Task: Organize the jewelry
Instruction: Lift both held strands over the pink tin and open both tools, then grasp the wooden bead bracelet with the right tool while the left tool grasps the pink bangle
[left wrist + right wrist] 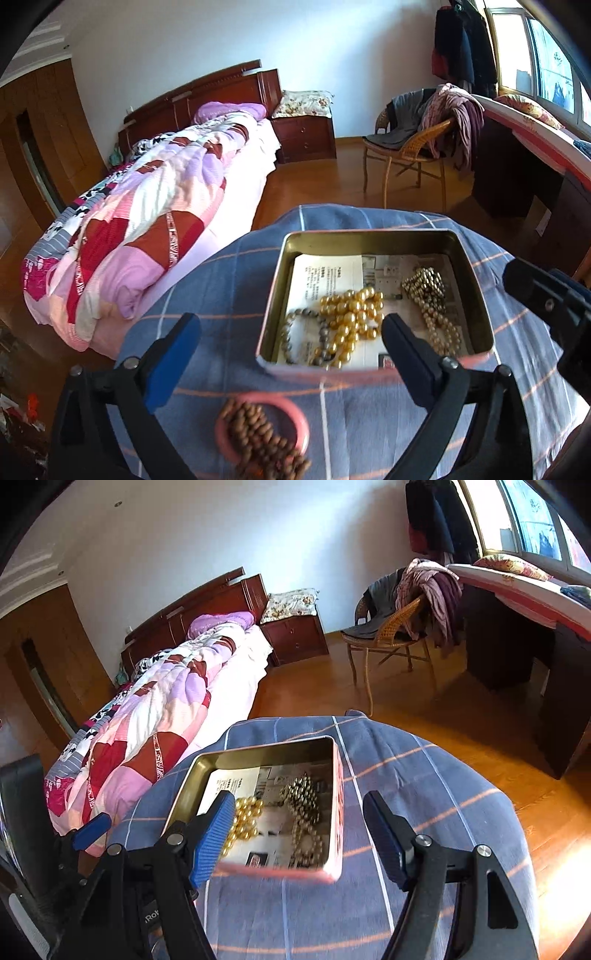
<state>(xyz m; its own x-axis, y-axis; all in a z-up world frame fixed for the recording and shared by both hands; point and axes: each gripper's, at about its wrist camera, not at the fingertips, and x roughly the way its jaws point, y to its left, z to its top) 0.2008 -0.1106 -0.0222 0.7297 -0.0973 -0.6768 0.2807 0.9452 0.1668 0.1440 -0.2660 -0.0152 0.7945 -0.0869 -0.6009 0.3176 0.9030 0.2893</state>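
Observation:
An open pink tin box point(373, 371) stands on a round table with a blue checked cloth point(229, 280). It holds a gold bead necklace point(351, 314), a grey bead bracelet point(299, 332) and a pale pearl strand point(436, 310) on printed paper. A pink bangle point(295, 413) with a brown bead string point(258, 439) across it lies on the cloth in front of the tin. My left gripper point(291, 332) is open and empty, above the bangle and the tin's near wall. My right gripper point(299, 814) is open and empty over the tin point(336, 812). The right gripper also shows in the left wrist view point(550, 302).
A bed with a patchwork quilt point(140, 229) lies left of the table. A wicker chair with clothes point(417, 144) and a dark desk point(524, 162) stand at the right. A wooden nightstand point(303, 133) sits by the far wall. Wooden floor surrounds the table.

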